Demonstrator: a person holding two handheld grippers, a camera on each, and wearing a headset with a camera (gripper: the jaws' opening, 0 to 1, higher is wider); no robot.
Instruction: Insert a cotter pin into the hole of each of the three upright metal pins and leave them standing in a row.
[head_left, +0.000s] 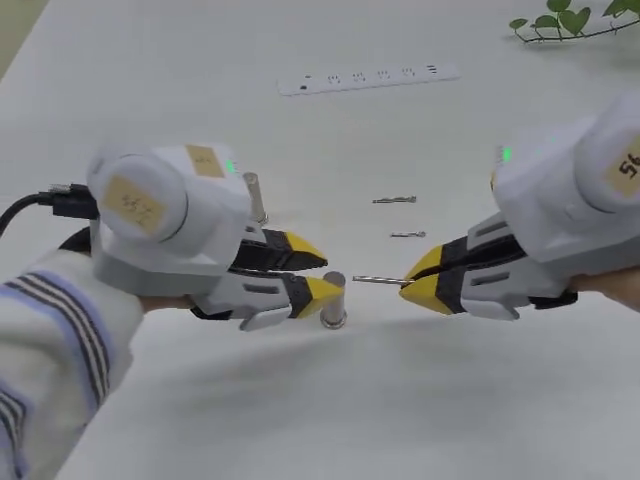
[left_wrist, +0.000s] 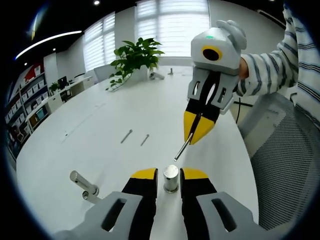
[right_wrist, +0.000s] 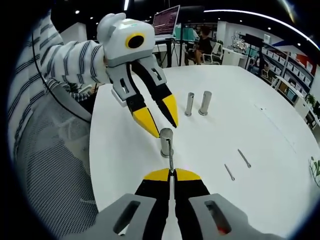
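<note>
While right gripper (right_wrist: 171, 173) pinches cotter pin (right_wrist: 170, 158), horizontal

Head view: the body of my left gripper (head_left: 330, 275) hides the far metal pins (head_left: 253, 195), all but one top. My right gripper (head_left: 407, 282) is cut off by the right edge, the plant (head_left: 565, 20) by the top edge. Hole in the near metal pin (head_left: 333, 298): too small to tell in every view. Cotter pin (head_left: 377, 280): rear end hidden between my right jaws. Whether its tip touches the near metal pin, cannot tell. Loose cotter pins (head_left: 395, 200): form too small to read. Power strip (head_left: 368, 77): blurred.
</note>
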